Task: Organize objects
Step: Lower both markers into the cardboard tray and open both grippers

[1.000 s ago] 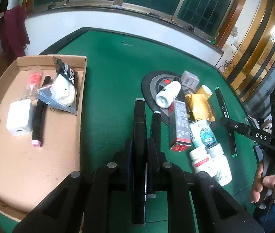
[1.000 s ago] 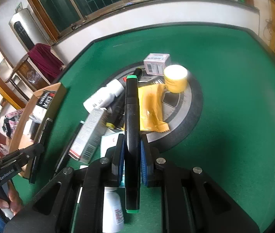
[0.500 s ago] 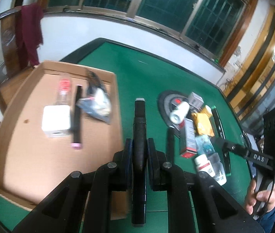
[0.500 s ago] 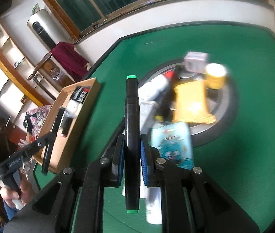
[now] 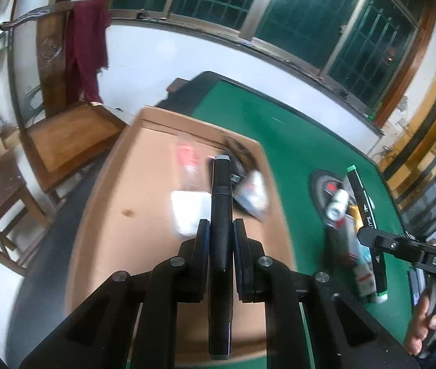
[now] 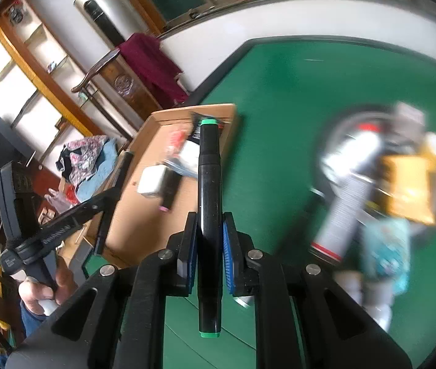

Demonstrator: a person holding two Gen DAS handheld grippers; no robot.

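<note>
Both grippers (image 5: 221,230) (image 6: 208,230) clamp markers (image 5: 221,203) (image 6: 208,184) lengthwise between pads.

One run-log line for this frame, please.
left claw: shut on grey-capped marker | right claw: shut on green-capped marker | cardboard tray: ahead
</note>
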